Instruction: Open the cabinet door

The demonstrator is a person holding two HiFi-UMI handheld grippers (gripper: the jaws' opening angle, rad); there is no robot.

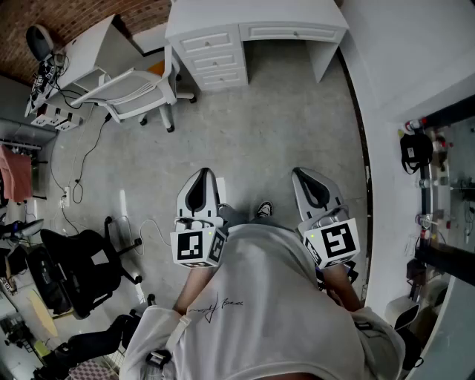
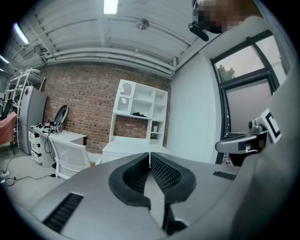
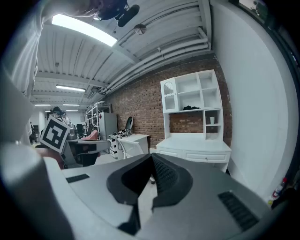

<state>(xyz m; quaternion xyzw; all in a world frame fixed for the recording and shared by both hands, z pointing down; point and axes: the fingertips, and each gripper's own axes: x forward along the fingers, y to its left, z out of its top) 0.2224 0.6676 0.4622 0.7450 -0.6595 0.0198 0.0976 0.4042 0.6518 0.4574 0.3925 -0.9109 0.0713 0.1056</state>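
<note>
Facing cabinet (image 3: 190, 108) well beyond hand-held gripper (image 3: 151, 158)

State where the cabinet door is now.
Left gripper view, centre: the cabinet door fronts the top-left compartment of the white shelf unit against the brick wall.

A white chair (image 1: 141, 90) stands near the brick wall (image 1: 141, 11); a black office chair (image 1: 74, 269) sits well apart.

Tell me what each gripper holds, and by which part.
Nothing is held. The left gripper and the right gripper are both shut and empty, far from the cabinet.
</note>
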